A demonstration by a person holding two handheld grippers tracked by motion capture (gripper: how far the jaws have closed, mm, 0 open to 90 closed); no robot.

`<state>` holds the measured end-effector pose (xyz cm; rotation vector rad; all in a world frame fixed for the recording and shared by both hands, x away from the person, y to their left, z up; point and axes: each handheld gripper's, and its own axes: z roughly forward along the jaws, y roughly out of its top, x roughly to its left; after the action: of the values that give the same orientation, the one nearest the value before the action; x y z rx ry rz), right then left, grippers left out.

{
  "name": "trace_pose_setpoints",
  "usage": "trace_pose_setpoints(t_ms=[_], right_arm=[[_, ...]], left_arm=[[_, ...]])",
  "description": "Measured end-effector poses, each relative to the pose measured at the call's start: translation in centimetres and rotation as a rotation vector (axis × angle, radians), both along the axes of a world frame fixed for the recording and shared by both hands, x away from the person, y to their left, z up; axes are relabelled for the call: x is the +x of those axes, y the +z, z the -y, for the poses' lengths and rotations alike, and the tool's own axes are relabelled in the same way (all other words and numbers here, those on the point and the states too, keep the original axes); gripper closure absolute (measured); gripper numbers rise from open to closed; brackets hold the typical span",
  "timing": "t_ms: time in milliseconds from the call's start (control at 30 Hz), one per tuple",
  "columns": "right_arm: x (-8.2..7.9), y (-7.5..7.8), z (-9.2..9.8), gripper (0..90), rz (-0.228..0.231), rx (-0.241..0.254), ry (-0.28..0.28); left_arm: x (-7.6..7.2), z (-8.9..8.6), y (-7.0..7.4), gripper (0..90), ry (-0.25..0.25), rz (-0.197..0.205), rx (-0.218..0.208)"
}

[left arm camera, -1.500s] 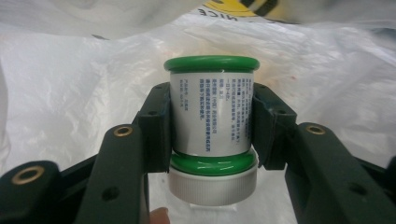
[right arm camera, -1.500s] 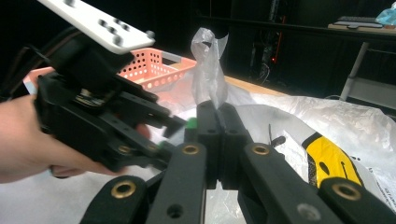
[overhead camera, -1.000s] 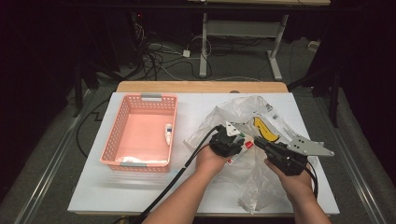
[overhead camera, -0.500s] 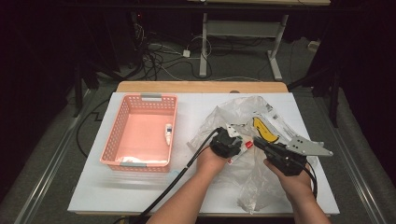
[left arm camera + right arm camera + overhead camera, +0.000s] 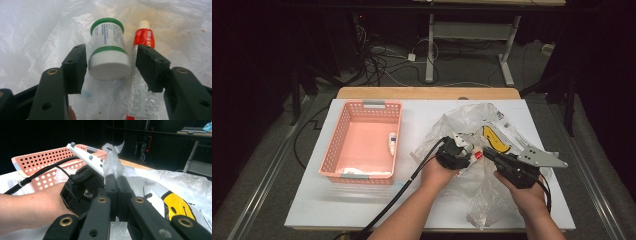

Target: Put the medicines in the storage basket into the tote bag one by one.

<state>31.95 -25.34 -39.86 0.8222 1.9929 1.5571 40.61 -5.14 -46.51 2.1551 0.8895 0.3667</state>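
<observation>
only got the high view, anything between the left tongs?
Observer: A white jar with green bands lies between the left tongs, which have just been opening; one pad stands clear of it.
Operator: anything next to it
Observer: A red-capped tube lies beside the jar, partly behind that pad.
Operator: right tongs got the bag?
Observer: Yes, the right tongs are shut on a pinch of the bag; a tuft sticks up above them.

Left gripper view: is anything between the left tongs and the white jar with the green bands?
Nothing visible blocks it. The white jar lies on the plastic bag between the open pads of the left tongs, which have just been opening. A red-capped tube lies beside the jar, also inside the gap, so closing may catch both.
</observation>
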Motion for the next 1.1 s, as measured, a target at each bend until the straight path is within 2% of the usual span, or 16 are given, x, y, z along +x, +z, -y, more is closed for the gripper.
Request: trace_pose_setpoints(t_ms=[400, 467, 600, 733, 900, 1000, 1100], right_arm=[[0.0, 0.1, 0.2, 90.0, 0.004, 0.003, -0.003], [0.0, 0.1, 0.3, 90.0, 0.001, 0.004, -0.003], [0.0, 0.1, 0.3, 90.0, 0.001, 0.005, -0.006], [-0.1, 0.1, 0.4, 90.0, 0.001, 0.005, -0.008], [-0.1, 0.0, 0.3, 90.0, 0.001, 0.002, -0.009], [-0.1, 0.1, 0.3, 90.0, 0.001, 0.002, -0.011], [-0.1, 0.0, 0.3, 90.0, 0.002, -0.001, -0.011]], left_arm=[[-2.6, -0.7, 1.4, 31.9, -0.049, 0.028, -0.040], [-3.2, -1.0, 1.6, 31.8, -0.075, 0.023, -0.034], [-4.1, -1.9, 1.8, 24.7, -0.089, -0.006, -0.086], [-5.1, -2.6, 1.9, 18.2, -0.115, -0.013, -0.103], [-6.4, -3.3, 2.0, 7.5, -0.139, -0.019, -0.093], [-7.0, -3.6, 2.0, 0.0, -0.165, -0.044, -0.102], [-7.7, -4.2, 2.0, 0.0, -0.180, -0.037, -0.089]])
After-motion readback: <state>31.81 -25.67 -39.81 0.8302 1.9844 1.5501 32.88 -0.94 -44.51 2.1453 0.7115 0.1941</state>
